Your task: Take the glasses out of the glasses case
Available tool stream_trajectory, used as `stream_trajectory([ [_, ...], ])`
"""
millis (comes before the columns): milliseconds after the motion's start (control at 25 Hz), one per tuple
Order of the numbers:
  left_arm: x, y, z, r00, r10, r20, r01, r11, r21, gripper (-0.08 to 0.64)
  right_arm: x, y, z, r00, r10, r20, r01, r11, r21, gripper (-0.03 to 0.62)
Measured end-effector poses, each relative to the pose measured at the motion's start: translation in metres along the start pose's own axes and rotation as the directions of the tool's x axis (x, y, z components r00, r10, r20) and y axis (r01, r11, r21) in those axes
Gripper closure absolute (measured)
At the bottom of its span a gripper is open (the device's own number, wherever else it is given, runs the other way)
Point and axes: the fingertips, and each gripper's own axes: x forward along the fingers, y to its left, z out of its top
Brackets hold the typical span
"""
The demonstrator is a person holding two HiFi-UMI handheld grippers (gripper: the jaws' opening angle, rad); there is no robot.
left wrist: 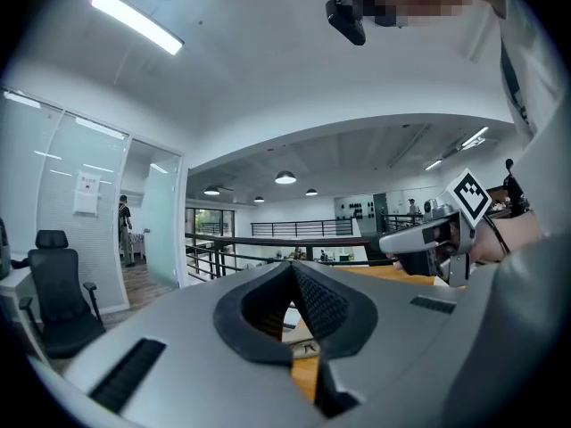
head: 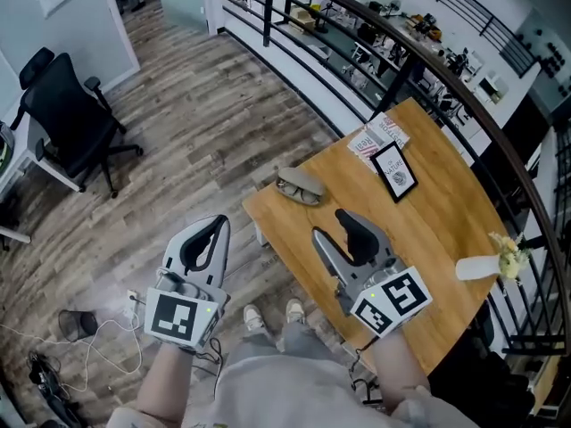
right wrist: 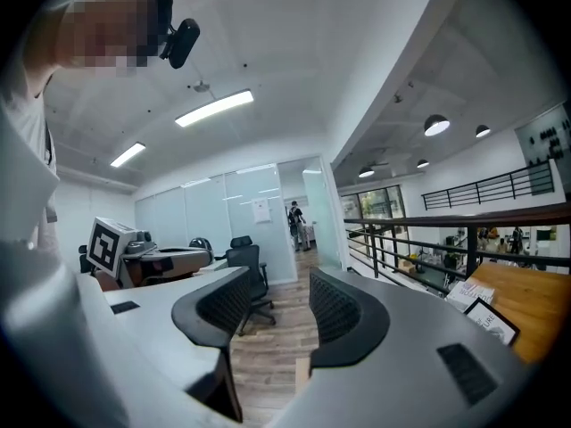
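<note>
Near the far left corner of the wooden bench [head: 437, 221], the glasses case [head: 299, 180] lies open with the glasses [head: 302, 193] resting in it, untouched and well apart from both grippers. Nearer the person, the right gripper [head: 330, 224] hangs above the bench and points toward the case; in the right gripper view its jaws [right wrist: 278, 292] stand wide apart with nothing between them, only floor and a distant office chair showing through the gap. The left gripper [head: 214, 230] is held off the bench's left edge, above the wood-plank floor [head: 196, 123], roughly level with the right one. In the left gripper view its jaws [left wrist: 291, 270] meet at the tips and grip nothing, and a strip of bench edge shows through the slot below the pads. Beyond the case, toward the far side of the bench, a small black picture frame [head: 393, 171] lies beside a printed booklet [head: 375, 137]. At the right edge a white vase [head: 477, 266] holding yellow flowers lies on its side. A black office chair [head: 76, 119] stands on the floor at the left, and a dark railing [head: 375, 25] curves past the far side of the bench.
</note>
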Motion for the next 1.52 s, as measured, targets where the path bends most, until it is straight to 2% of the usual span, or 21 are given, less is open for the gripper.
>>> stream_trajectory([
  [280, 0.094, -0.004, -0.051, 0.995, -0.080, -0.058, 0.081, 0.997, 0.010, 0.545, 0.067, -0.063, -0.064, 0.995, 0.014, -0.100, -0.007, 0.998, 0.069, 0.365],
  [440, 0.153, 0.009, -0.101, 0.990, -0.094, -0.104, 0.095, 0.995, 0.003, 0.545, 0.106, -0.097, -0.108, 0.987, 0.022, -0.160, -0.007, 0.996, 0.093, 0.367],
  [600, 0.197, -0.002, -0.160, 0.975, -0.129, -0.180, 0.126, 0.992, -0.028, 0.545, 0.127, -0.119, -0.161, 0.971, 0.050, -0.233, -0.022, 0.992, 0.122, 0.368],
  [760, 0.228, -0.011, -0.216, 0.950, -0.179, -0.257, 0.170, 0.984, -0.055, 0.545, 0.151, -0.133, -0.210, 0.953, 0.067, -0.296, -0.023, 0.989, 0.149, 0.370],
  [880, 0.244, -0.015, -0.260, 0.929, -0.223, -0.295, 0.198, 0.974, -0.111, 0.545, 0.162, -0.142, -0.243, 0.936, 0.072, -0.345, -0.018, 0.987, 0.157, 0.373],
  [1000, 0.257, -0.020, -0.307, 0.900, -0.253, -0.354, 0.211, 0.965, -0.154, 0.545, 0.168, -0.147, -0.274, 0.912, 0.075, -0.402, -0.019, 0.990, 0.142, 0.373],
  [1160, 0.273, -0.031, -0.352, 0.861, -0.297, -0.413, 0.231, 0.951, -0.203, 0.545, 0.176, -0.154, -0.313, 0.889, 0.088, -0.449, -0.004, 0.983, 0.184, 0.376],
  [1280, 0.282, -0.040, -0.372, 0.843, -0.319, -0.433, 0.249, 0.945, -0.212, 0.545, 0.180, -0.163, -0.327, 0.881, 0.078, -0.467, 0.014, 0.982, 0.190, 0.380],
  [1400, 0.287, -0.044, -0.381, 0.844, -0.323, -0.427, 0.250, 0.943, -0.219, 0.545, 0.183, -0.174, -0.325, 0.876, 0.052, -0.479, 0.030, 0.986, 0.162, 0.383],
  [1520, 0.287, -0.043, -0.382, 0.843, -0.329, -0.425, 0.257, 0.941, -0.220, 0.545, 0.186, -0.184, -0.318, 0.868, 0.016, -0.496, 0.036, 0.995, 0.097, 0.383],
])
